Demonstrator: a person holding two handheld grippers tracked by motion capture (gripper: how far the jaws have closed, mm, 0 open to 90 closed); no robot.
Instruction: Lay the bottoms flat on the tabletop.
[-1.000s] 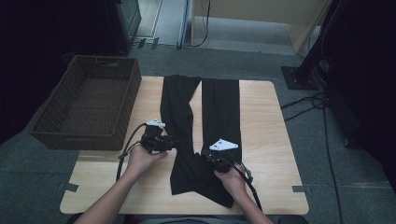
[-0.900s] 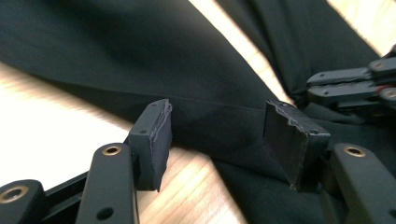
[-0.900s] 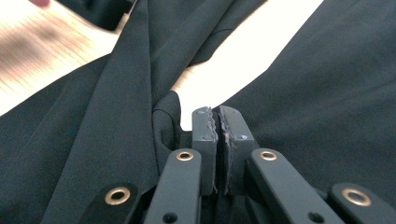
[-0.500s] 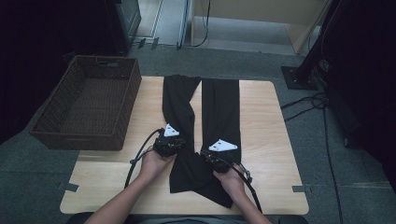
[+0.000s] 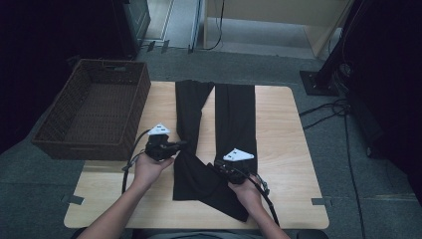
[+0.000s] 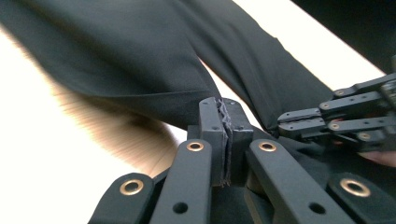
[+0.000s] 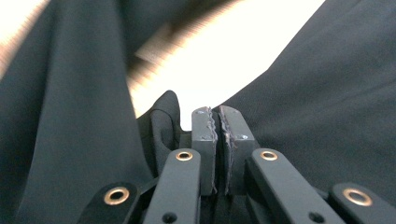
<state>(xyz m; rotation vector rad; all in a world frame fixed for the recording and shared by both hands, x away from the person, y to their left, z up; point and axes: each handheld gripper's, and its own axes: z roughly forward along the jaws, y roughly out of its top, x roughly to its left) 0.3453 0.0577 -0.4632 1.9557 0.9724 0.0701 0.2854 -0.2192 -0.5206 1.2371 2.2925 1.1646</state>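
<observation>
Desk (image 5: 283,149): light wood with rounded corners; bare strips run down both sides of the trousers, the right one wider. Grey floor lies beyond every edge.
Basket (image 5: 94,112): dark wicker, at the desk's left far corner, overhanging the left edge; it bounds the room on that side.
Trousers (image 5: 235,117): black, laid lengthwise in the middle of the desk, legs pointing away and split by a narrow wedge of wood, waist end near the person. The near left corner is folded over and rumpled.
Left tongs (image 5: 181,144): at the left leg's outer edge, near the basket's near corner. The jaws have just been closing and now stand clenched on a pinch of trousers cloth (image 6: 140,56), which lifts off the wood there.
Right tongs (image 5: 219,167): over the waist part, nearer the person than the left tongs. In the right gripper view the jaws are clenched on a fold of the cloth (image 7: 327,84).
Cables: one trails from each pair of tongs back toward the near edge.
</observation>
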